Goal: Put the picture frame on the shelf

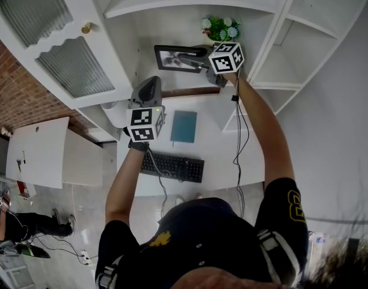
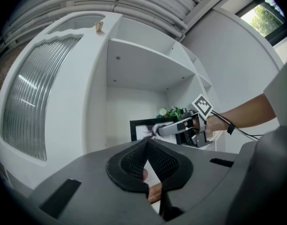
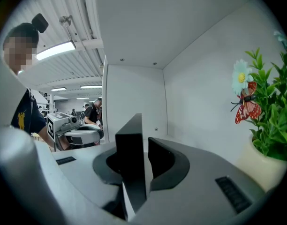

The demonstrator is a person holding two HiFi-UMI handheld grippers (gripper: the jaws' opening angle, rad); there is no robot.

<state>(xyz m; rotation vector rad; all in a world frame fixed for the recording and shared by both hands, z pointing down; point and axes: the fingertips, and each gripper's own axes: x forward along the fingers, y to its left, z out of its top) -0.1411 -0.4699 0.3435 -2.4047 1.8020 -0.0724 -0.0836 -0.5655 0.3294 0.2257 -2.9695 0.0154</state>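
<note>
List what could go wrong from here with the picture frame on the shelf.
1. The picture frame stands between the parted jaws of the right gripper, with one pad clear of it. If it is not propped steadily, it may tip over.
2. Pulling out at a slant might drag the frame off the shelf.
3. The potted plant sits close on the right, so a sideways swing could knock it.

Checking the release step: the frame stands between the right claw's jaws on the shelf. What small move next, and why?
Probably draw the right claw straight back off the frame. The frame stands upright on the shelf beside the plant, and a gap shows between it and one jaw, so it looks released.
</note>
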